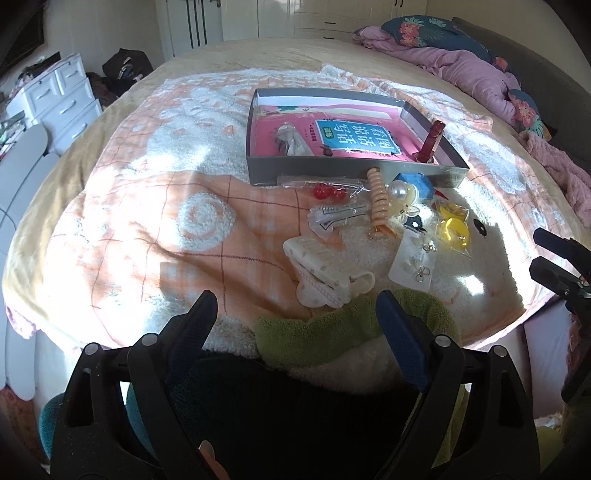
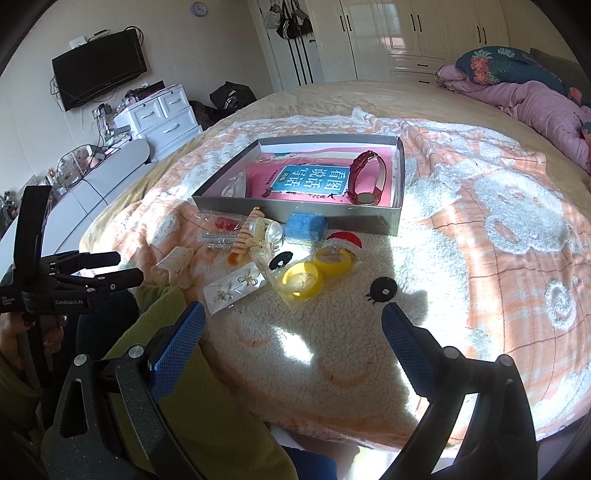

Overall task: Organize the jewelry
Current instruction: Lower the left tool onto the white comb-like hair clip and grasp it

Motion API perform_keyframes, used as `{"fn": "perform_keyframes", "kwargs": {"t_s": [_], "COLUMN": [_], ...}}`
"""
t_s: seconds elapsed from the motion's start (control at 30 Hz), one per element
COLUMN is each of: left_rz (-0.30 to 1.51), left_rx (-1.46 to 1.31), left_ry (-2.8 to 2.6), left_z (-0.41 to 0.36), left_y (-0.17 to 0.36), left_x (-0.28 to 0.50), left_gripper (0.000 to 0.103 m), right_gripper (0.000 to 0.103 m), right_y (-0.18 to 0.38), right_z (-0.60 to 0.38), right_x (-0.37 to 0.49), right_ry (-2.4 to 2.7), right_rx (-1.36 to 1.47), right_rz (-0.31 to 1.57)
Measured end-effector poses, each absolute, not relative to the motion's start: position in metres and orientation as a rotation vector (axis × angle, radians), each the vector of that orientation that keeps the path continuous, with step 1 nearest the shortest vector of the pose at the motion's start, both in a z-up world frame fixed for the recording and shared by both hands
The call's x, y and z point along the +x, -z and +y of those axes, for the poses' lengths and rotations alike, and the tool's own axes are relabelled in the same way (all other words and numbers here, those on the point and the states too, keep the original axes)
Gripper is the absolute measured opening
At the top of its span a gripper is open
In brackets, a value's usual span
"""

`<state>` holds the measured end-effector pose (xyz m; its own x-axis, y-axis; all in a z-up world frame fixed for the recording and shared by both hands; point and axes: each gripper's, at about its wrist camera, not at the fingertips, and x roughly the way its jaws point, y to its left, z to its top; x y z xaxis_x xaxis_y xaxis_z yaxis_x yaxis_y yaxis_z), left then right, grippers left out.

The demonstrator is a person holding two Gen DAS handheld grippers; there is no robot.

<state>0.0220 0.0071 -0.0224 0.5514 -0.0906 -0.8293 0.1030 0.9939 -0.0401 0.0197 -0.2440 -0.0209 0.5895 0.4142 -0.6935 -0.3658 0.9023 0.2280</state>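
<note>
Fleecy peach-and-white blanket (image 2: 461, 229) covers the bed, white wardrobes (image 2: 424, 33) at twelve o'clock. We hold left gripper (image 1: 295, 314) and right gripper (image 2: 293, 325) wide apart, both empty.

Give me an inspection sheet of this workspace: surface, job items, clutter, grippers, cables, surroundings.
Surface: fleece blanket spread over a bed, sunlit in patches.
Job's things: grey tray holds a red watch and a pink book; in front of it lie a blue box, yellow bangles in a bag, an earring card, a cream hair claw, a coiled hair tie.
Clutter: green cloth at the near edge.
Grippers: left gripper open, empty; right gripper open, empty.
Cables: wires under the wall TV.
Surroundings: white drawers, wardrobe, pink duvet.
</note>
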Motion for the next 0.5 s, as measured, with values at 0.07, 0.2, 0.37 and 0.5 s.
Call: {"fn": "perform_keyframes", "kwargs": {"t_s": [0.07,0.2,0.37,0.5], "left_rz": [0.995,1.032,1.062,1.091], "left_rx": [-0.022,-0.109,-0.149,-0.139], "left_ry": [0.139,0.193,0.226,0.193], "left_z": [0.010,0.011,0.001,-0.006], "left_y": [0.026,0.033,0.039,0.052], "left_x": [0.023,0.029,0.040,0.053], "left_gripper": [0.057,0.051,0.051,0.057], "right_gripper": [0.095,0.095,0.095,0.095], "right_y": [0.023,0.028,0.036,0.044], "right_z": [-0.243,-0.242,-0.241,-0.237], "right_x": [0.021,0.023,0.027,0.032], "right_ry": [-0.455,-0.454,-0.447,-0.445], "right_rx": [0.065,0.069,0.079,0.082], "right_rz": [0.830,0.842,0.855,0.865]}}
